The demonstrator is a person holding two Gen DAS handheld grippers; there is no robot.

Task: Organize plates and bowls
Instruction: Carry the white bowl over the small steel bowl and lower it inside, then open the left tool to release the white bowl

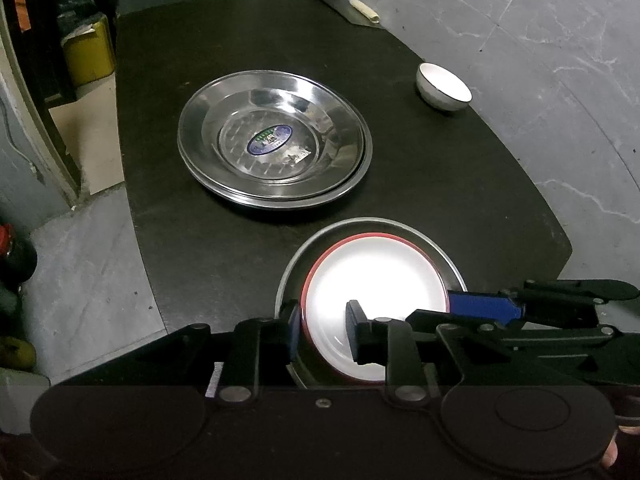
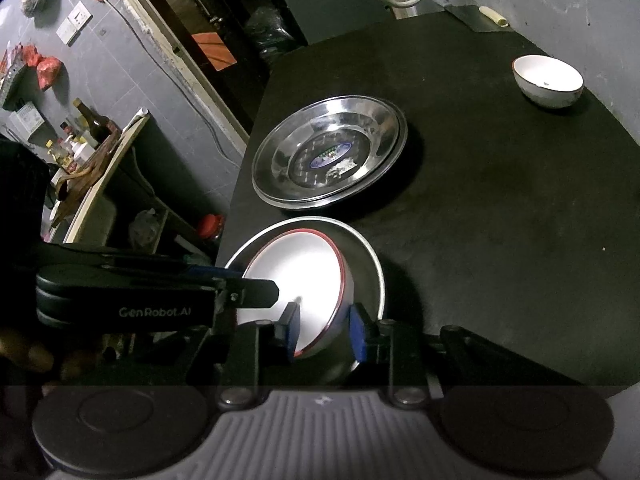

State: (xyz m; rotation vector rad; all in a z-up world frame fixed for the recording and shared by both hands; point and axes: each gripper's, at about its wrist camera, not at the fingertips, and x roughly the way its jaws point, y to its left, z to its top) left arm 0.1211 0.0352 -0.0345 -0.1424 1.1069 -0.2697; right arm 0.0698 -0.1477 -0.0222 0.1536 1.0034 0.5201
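Observation:
A white bowl with a red rim (image 1: 376,280) (image 2: 304,272) sits inside a steel plate (image 1: 360,222) (image 2: 372,264) near the front of the black table. My left gripper (image 1: 324,330) straddles the bowl's left rim, one pad outside and one inside, with a gap showing, so it is open. My right gripper (image 2: 325,334) straddles the opposite rim the same way, pads standing off the wall. A stack of steel plates (image 1: 272,140) (image 2: 328,156) lies further back. A small white bowl (image 1: 444,86) (image 2: 548,80) stands at the far right.
The black table (image 1: 440,180) ends in a curved edge above grey floor tiles. A cleaver with a pale handle (image 1: 344,8) (image 2: 476,18) lies at the far edge. A shelf with bottles (image 2: 80,136) stands off to the left.

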